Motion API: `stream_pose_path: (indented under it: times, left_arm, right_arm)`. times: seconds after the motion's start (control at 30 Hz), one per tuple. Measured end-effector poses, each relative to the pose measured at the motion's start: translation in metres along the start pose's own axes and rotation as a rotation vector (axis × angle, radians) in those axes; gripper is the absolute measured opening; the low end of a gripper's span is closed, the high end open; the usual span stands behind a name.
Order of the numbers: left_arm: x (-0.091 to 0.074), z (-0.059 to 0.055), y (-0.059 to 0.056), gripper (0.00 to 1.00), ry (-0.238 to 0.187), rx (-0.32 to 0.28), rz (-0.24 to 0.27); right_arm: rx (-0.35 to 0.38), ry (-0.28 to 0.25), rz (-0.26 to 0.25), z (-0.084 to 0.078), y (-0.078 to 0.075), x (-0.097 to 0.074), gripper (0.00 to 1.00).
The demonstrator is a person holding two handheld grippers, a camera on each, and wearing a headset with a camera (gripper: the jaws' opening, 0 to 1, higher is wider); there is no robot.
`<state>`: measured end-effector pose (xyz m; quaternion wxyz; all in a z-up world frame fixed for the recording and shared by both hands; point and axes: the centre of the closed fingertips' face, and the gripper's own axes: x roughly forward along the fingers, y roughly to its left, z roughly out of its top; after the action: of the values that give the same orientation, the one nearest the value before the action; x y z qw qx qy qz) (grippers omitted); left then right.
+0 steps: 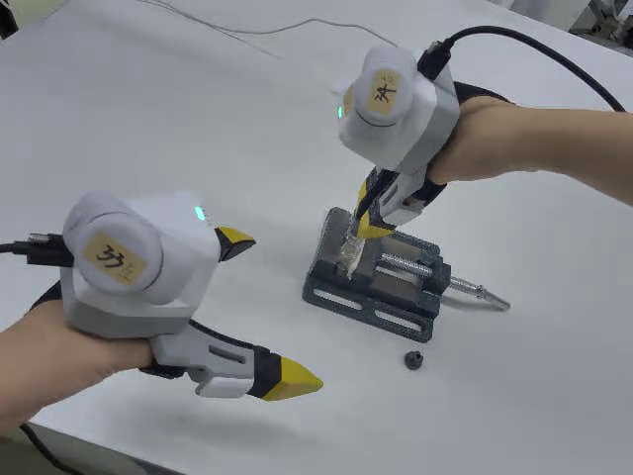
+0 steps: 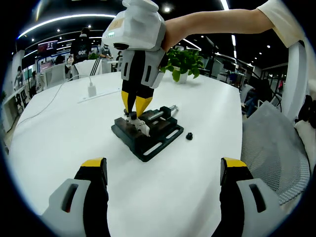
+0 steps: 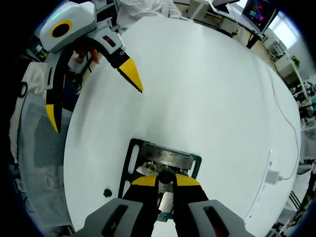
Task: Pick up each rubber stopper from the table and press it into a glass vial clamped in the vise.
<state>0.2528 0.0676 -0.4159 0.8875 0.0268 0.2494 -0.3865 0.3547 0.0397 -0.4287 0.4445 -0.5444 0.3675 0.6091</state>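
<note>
Pressing: right gripper (image 3: pixel 166 180) is clenching a small dark rubber stopper (image 3: pixel 166 176) over the clear glass vial (image 1: pixel 351 253), centre frame | black metal vise (image 1: pixel 371 297) is steadying it against the push | left gripper (image 1: pixel 269 307) is hovering lower left, jaws spread, empty | spare dark stopper (image 1: pixel 413 360) is lying just below-right of the vise.

Open-plan office, big white table (image 2: pixel 207 113), potted plant (image 2: pixel 185 61), mesh chair (image 2: pixel 269 143), ceiling light strips (image 2: pixel 64 20), monitor (image 3: pixel 256 9)

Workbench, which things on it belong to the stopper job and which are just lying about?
Job: vise, glass vial, spare rubber stopper, right gripper pinching a stopper, open left gripper.
Lying about: white cable, charger.
</note>
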Motion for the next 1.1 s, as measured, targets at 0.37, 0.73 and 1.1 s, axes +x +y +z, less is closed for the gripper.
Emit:
stream_pose_path:
  times: [0.37, 0.73, 1.1]
  left_arm:
    - [-0.003, -0.002, 0.001, 0.94, 0.004, -0.003, 0.007]
    - [-0.002, 0.001, 0.001, 0.94, 0.001, -0.001, 0.007]
    - [0.000, 0.001, 0.002, 0.94, 0.008, 0.002, 0.003]
  right_arm:
    - [-0.043, -0.002, -0.010, 0.002, 0.002, -0.001, 0.08]
    - [-0.023, -0.045, 0.002, -0.002, -0.001, -0.012, 0.12]
    - [0.066, -0.123, 0.064, -0.005, -0.011, -0.018, 0.05]
